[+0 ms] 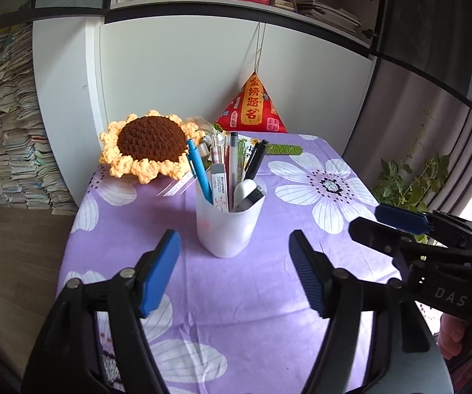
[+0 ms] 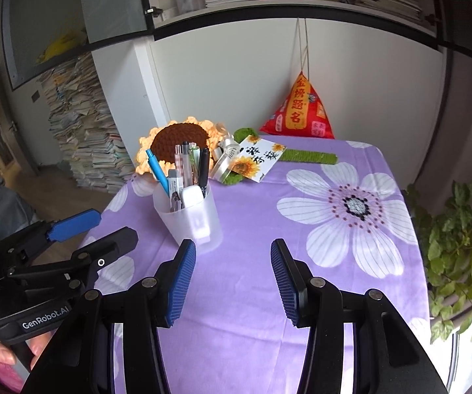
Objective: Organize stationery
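1. Looks like the tidying is basically wrapped up: the translucent white plastic pen cup (image 1: 228, 221) stands upright mid-counter on the purple flower-print cloth (image 1: 242, 295), already stuffed with a blue pen (image 1: 199, 174), a black pen (image 1: 255, 161), some clear pens and a white eraser-ish thing (image 1: 245, 188).
2. Left claw (image 1: 234, 272) hangs just in front of the cup, blue pads wide apart, nothing between them and not touching the cup.
3. Right claw (image 2: 232, 282) sits off to the cup's right, pads partly open, also empty.
4. I can't spot any loose stationery on the cloth; the crocheted sunflower (image 1: 147, 144), the sunflower card (image 2: 257, 161) and the red pyramid pouch (image 1: 252, 105) at the back read as decor.
5. My guess for the next move: either both claws pull away, or one last check behind the cup for strays.
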A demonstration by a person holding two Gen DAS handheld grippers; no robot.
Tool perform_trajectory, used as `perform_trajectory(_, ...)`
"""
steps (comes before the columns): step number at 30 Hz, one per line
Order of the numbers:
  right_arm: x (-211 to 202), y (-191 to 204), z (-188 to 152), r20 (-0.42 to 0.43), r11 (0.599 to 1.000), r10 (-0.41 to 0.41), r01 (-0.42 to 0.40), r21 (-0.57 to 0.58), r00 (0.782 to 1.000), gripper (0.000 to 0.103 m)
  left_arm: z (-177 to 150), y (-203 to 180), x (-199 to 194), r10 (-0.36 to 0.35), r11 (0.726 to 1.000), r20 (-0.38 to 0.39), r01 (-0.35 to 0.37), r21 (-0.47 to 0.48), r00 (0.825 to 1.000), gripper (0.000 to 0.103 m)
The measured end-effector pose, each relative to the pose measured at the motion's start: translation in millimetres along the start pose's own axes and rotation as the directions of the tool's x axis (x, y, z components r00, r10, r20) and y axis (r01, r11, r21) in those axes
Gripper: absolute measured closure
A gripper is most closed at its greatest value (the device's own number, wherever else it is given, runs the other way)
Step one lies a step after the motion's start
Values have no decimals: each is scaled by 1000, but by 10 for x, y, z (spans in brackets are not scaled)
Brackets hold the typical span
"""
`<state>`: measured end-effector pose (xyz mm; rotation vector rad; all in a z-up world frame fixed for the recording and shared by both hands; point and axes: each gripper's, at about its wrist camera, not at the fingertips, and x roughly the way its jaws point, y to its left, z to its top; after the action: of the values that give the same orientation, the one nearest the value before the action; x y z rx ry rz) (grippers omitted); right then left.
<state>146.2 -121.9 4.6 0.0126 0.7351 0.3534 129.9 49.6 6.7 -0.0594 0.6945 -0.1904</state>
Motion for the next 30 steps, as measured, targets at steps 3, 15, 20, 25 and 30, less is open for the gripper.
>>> perform_trajectory(3,-94,-2,-28,-1,1000,-14,14,6,1000,49,-11,-22,-93,17,1000,14,-17,-7,1000,30)
perform_trajectory(15,-728,103,-198,145,976,-216,216,19,966,9,-91,-144,-497,85,996,61,-85,-12,994,1)
perform_trajectory(20,-1015,100,-236,175,973,-230,226,42,957,9,-104,-272,-742,113,993,109,-116,18,988,1)
perform_trajectory(25,-1241,103,-279,209,972,-234,226,60,950,9,-134,-361,-910,109,993,128,-114,25,986,1)
perform_trajectory(30,-1406,114,-316,233,973,-233,224,62,944,9,-144,-458,-1006,110,992,148,-118,42,983,1)
